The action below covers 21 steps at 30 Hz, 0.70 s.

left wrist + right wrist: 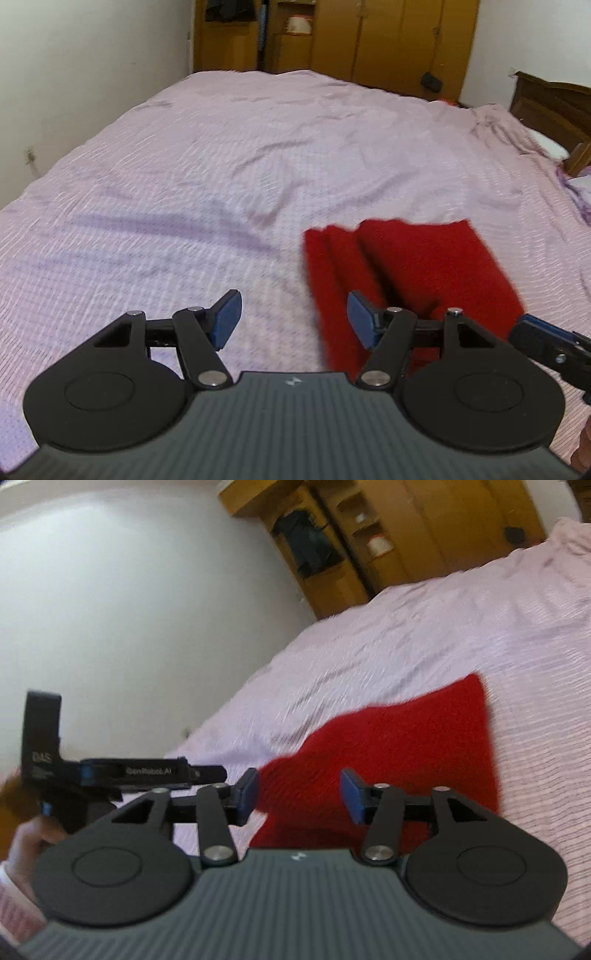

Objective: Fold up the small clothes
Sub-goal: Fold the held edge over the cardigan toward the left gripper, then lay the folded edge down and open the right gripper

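So your left gripper (293, 319) is spread wide with nothing between its pads, and your right gripper (299, 795) is spread too, gripping nothing. Both hover at the near edge of the folded red cloth (424, 266), which lies flat on the pink bedsheet (221, 166).

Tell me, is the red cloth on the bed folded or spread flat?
Folded. The red cloth lies on the pink bedsheet as a compact block, with layered ridges along its left side and straight edges. Neither gripper holds it.
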Each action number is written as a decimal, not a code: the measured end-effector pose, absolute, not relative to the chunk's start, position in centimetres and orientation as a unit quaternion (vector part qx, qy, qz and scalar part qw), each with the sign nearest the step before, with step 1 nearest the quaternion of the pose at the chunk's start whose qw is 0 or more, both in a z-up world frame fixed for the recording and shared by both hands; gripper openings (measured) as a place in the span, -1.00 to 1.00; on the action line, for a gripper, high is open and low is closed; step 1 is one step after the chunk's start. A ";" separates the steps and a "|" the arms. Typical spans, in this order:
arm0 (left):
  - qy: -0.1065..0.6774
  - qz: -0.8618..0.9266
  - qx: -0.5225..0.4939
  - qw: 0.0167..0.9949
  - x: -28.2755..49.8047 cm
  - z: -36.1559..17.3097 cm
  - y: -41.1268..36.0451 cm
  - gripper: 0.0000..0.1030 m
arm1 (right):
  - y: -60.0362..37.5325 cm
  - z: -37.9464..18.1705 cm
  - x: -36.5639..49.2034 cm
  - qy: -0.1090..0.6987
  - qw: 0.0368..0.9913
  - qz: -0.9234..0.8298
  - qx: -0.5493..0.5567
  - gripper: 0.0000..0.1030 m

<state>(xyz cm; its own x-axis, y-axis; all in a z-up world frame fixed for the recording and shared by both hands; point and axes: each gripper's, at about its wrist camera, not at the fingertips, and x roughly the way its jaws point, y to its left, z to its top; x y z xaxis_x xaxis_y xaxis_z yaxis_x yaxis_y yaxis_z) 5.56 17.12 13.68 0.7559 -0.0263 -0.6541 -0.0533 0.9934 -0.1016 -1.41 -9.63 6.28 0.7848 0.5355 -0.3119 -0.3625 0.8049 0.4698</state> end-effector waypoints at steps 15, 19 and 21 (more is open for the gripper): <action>0.397 -0.021 -0.090 0.913 15.3 12.2 11.9 0.34 | -15.7 3.0 2.2 0.243 0.953 0.045 0.178 0.15; 0.414 -0.026 -0.100 0.905 16.6 11.0 11.6 0.34 | -16.5 1.8 4.6 0.266 0.950 0.029 0.160 0.15; 0.419 -0.030 -0.110 0.901 16.8 10.5 11.5 0.34 | -16.4 1.5 5.8 0.276 0.951 0.020 0.139 0.15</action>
